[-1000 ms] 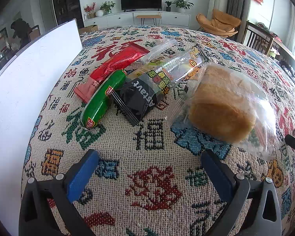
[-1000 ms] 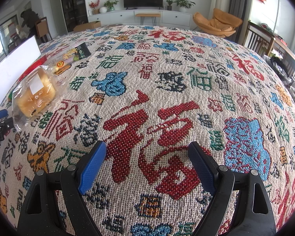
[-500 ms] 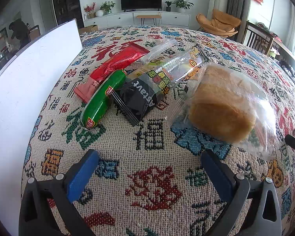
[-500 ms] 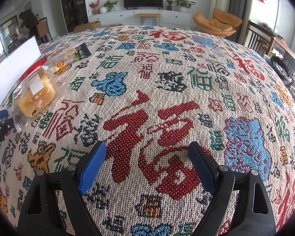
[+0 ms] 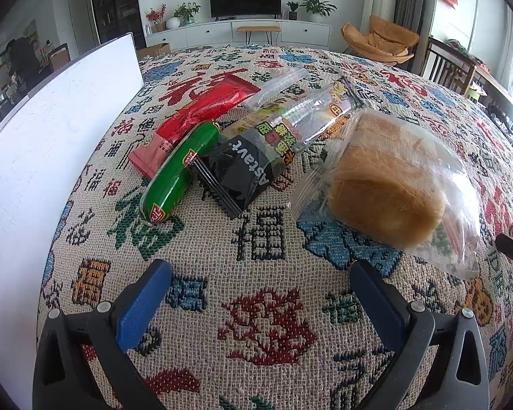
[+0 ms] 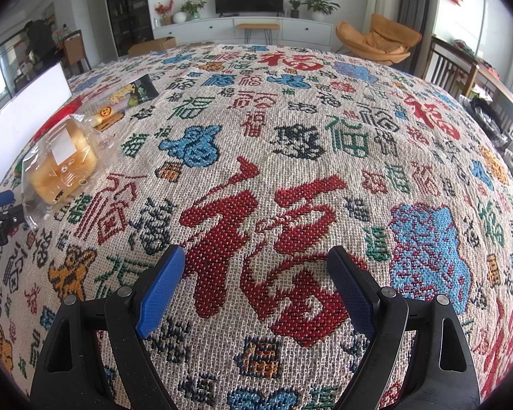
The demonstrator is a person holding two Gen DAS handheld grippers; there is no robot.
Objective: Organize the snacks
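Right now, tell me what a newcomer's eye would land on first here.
First the tablecloth, woven all over with red, blue and green characters. Then the snack pile in the left wrist view: a bagged bread loaf at right, a green sausage and a red packet at left beside a white board.

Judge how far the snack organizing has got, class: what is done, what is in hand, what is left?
Done: nothing visibly sorted. The red packet, green sausage, black packet and bread lie loosely clustered on the cloth beside the white board.
In hand: nothing; the left gripper and right gripper are open and empty.
Left: every snack.
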